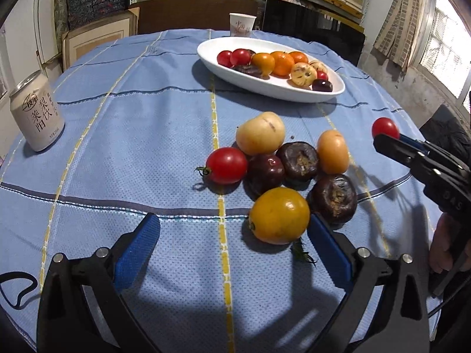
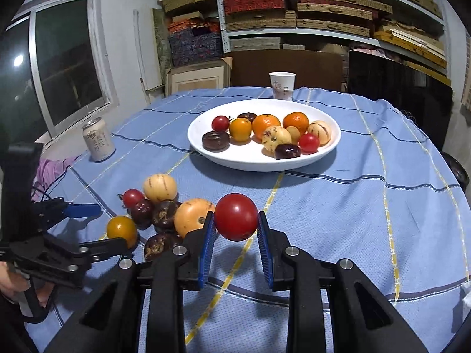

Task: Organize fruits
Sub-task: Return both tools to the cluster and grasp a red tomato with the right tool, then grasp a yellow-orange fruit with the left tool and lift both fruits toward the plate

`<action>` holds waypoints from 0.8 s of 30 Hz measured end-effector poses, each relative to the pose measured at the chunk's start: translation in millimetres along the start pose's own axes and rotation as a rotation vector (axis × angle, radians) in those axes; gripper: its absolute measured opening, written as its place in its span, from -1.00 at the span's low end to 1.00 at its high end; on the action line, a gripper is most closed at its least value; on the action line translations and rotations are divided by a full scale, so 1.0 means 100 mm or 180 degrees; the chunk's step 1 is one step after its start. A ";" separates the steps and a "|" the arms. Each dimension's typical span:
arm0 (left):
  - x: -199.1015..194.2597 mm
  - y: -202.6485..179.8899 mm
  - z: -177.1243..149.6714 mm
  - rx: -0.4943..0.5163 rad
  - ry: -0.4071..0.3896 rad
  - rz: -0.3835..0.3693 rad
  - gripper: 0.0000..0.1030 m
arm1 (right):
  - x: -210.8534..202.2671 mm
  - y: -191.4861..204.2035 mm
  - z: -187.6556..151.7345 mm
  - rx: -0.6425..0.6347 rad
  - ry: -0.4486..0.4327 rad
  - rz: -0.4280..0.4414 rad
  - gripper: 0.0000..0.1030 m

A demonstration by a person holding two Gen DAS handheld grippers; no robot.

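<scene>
Right gripper (image 2: pixel 236 226) clamped on red tomato (image 2: pixel 236 216), lifted near side of white plate (image 2: pixel 206 153). Left gripper (image 1: pixel 234 235) wide open, empty, beside yellow tomato (image 1: pixel 279 215), also nearer than plate.

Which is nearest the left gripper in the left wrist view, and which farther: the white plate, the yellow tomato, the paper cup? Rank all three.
1. Yellow tomato: by the left gripper's right finger.
2. White plate: mid-table, beyond the loose fruit.
3. Paper cup: far edge, behind the plate.
</scene>
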State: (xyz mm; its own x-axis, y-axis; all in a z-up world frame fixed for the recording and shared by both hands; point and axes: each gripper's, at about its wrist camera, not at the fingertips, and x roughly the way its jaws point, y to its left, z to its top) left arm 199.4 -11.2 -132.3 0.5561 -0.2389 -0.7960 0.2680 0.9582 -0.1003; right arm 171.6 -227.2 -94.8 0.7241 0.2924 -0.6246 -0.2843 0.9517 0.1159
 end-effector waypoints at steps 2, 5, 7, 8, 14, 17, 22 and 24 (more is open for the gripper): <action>0.01 -0.01 0.01 0.0007 -0.0004 0.0032 0.87 | 0.01 0.00 0.00 -0.0005 0.0014 0.0014 -0.44; 0.00 -0.05 0.01 0.0067 -0.0050 0.0015 0.48 | 0.00 -0.01 0.00 -0.0004 0.0013 0.0018 -0.44; -0.01 -0.12 0.01 0.0188 -0.0074 0.0003 0.18 | 0.00 -0.01 0.00 0.0004 0.0014 0.0015 -0.44; -0.01 -0.17 0.01 0.0251 -0.0080 0.0018 0.04 | 0.00 -0.02 0.00 0.0005 0.0016 0.0012 -0.44; -0.01 -0.17 0.01 0.0237 -0.0066 -0.0135 -0.27 | 0.00 -0.03 0.00 0.0017 0.0010 -0.0009 -0.44; -0.03 -0.16 0.01 0.0220 -0.0089 -0.0146 -0.28 | 0.00 -0.04 0.00 0.0021 -0.0004 -0.0015 -0.44; -0.14 -0.16 0.00 0.0195 -0.0256 -0.0196 -0.28 | -0.02 -0.05 0.00 0.0033 -0.0035 -0.0013 -0.44; -0.17 -0.17 -0.02 0.0207 -0.0296 -0.0169 -0.28 | -0.03 -0.05 0.00 0.0032 -0.0049 -0.0005 -0.44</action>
State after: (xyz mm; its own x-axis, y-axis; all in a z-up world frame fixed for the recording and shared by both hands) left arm 184.1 -22.8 -117.7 0.6096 -0.3056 -0.7314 0.3479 0.9322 -0.0996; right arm 171.2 -233.3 -93.6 0.7341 0.2923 -0.6129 -0.2770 0.9530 0.1227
